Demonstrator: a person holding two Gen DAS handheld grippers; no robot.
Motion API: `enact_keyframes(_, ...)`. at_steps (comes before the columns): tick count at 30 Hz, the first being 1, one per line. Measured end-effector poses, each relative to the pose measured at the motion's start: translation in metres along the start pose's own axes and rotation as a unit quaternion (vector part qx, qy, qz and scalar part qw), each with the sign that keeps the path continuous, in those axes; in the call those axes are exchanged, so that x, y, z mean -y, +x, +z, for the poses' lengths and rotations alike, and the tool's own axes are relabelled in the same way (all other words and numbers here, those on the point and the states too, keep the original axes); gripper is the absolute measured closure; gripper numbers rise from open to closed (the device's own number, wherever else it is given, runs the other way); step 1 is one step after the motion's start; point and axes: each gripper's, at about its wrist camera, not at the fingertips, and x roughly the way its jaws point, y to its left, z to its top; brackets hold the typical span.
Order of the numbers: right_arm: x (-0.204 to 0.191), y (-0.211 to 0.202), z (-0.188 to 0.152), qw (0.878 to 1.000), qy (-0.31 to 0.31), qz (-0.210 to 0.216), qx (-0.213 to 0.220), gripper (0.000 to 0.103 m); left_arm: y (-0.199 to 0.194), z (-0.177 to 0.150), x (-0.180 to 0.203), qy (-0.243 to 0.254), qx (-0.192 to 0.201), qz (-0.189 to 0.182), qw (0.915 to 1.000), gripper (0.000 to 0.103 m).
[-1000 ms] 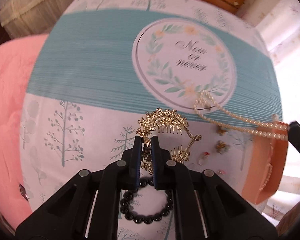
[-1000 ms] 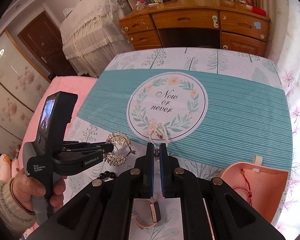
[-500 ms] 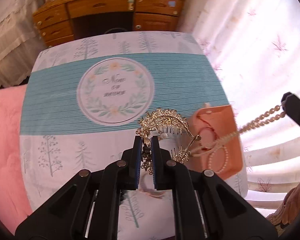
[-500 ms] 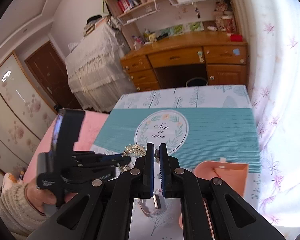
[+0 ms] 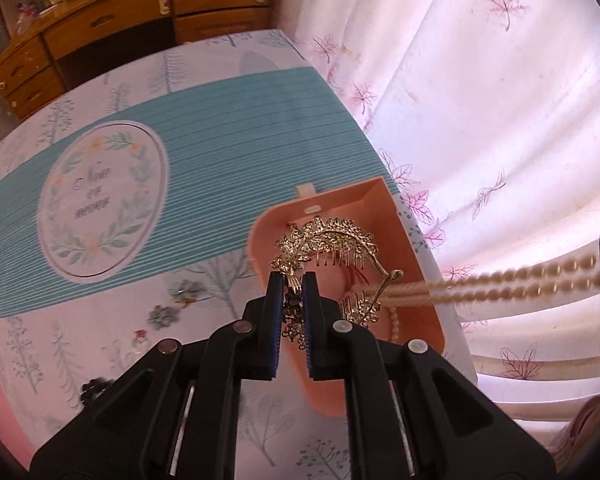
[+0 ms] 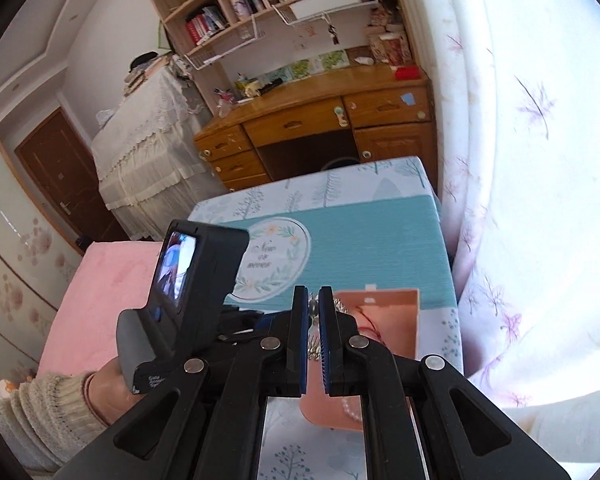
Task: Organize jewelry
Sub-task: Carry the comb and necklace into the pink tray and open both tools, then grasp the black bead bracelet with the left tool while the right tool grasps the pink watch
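Gold hair comb (image 5: 332,248) clamped in left fingers (image 5: 276,300); right fingers (image 6: 300,320) pinch, apparently, the pearl necklace (image 5: 500,284).

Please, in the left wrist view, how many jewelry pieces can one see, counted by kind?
Gold hair comb: 1
Pearl necklace: 1
Red cord: 1
Flower-shaped pieces: 2
Ring, blurred: 1
Black bead bracelet: 1
Total: 7
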Motion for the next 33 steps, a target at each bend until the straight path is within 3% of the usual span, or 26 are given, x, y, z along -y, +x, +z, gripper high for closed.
enact_keyframes(8, 0.028, 0.021, -0.045, 0.999, 0.024, -0.011, -0.041, 0.098, 0.049, 0.002, 0.017, 0.038, -0.003, 0.007, 0.9993, 0.096)
enact_keyframes(15, 0.031, 0.056, -0.067, 0.996, 0.03, -0.025, -0.08, 0.098, 0.058, 0.0, 0.021, 0.053, -0.005, 0.014, 0.9985, 0.091)
enact_keyframes(17, 0.036, 0.08, -0.076, 0.994, 0.038, -0.028, -0.103, 0.098, 0.051, -0.002, 0.018, 0.055, -0.001, 0.009, 0.9985, 0.082)
enact_keyframes(19, 0.039, 0.094, -0.081, 0.992, 0.043, -0.032, -0.115, 0.098, 0.041, -0.005, 0.013, 0.057, 0.009, 0.008, 0.9983, 0.059)
enact_keyframes(20, 0.04, 0.103, -0.082, 0.991, 0.046, -0.031, -0.123, 0.098, 0.035, -0.007, 0.01, 0.054, 0.014, 0.006, 0.9984, 0.055)
enact_keyframes(28, 0.047, 0.144, -0.087, 0.984, 0.072, -0.029, -0.161, 0.096, -0.02, -0.026, -0.041, 0.014, 0.046, 0.006, 0.9988, 0.054)
enact_keyframes(33, 0.031, 0.151, -0.084, 0.986, 0.048, -0.036, -0.155, 0.079, -0.053, -0.053, -0.09, -0.007, 0.063, 0.03, 0.9975, 0.054)
